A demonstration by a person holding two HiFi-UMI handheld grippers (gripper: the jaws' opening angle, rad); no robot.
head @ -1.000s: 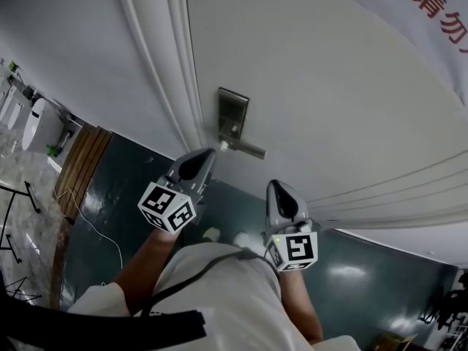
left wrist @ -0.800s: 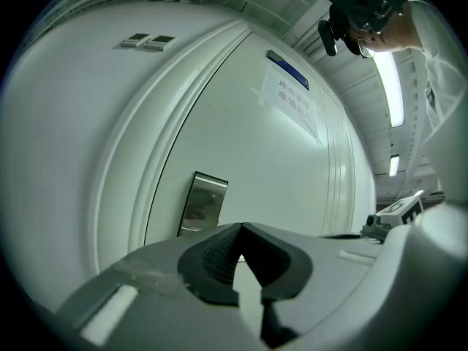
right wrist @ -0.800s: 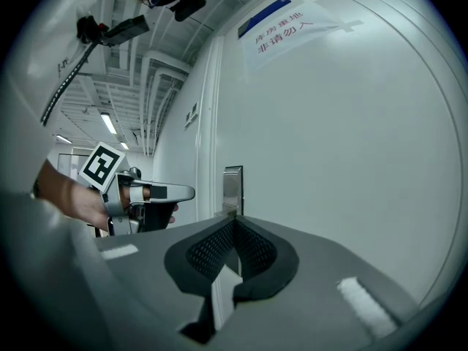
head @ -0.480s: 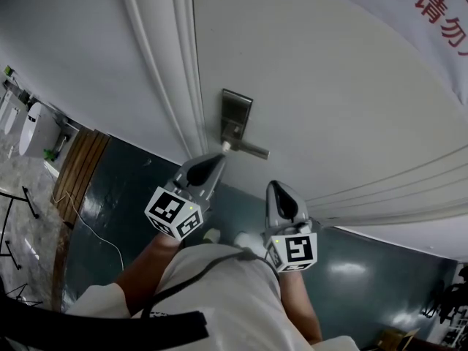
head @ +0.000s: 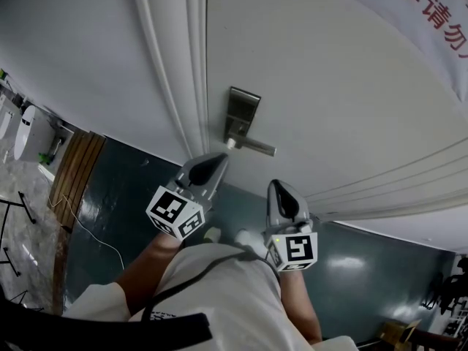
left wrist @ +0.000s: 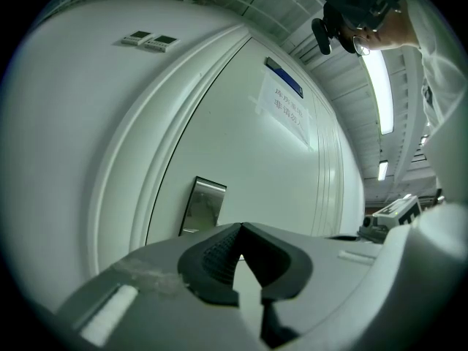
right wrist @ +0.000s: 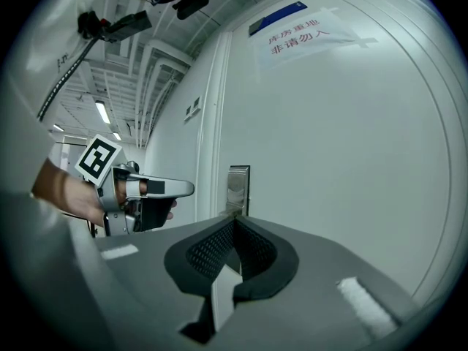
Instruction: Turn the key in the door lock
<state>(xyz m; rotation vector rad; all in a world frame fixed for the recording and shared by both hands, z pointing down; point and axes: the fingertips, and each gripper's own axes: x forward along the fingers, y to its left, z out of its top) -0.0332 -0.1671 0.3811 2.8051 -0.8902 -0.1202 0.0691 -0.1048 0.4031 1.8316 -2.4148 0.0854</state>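
Brushed-steel rectangular lock plate (head: 242, 110) sits at the left edge of the white door (head: 329, 86), beside the moulded door frame (head: 183, 64). A slim metal lever handle (head: 256, 148) juts rightward from the plate's lower end. The key itself is too small for us to make out.

Left gripper (head: 218, 159) is just short of the plate, jaws pressed together, nothing in them. Right gripper (head: 278, 189) hangs back to the right, jaws likewise closed and empty.

We judge a key stiff, thin and slick: pinch the flat bow squarely across its faces. Jaws must open first. The lever crowds the keyhole and may block the wrist's roll. Red-lettered paper sign (head: 431, 6) is well clear.
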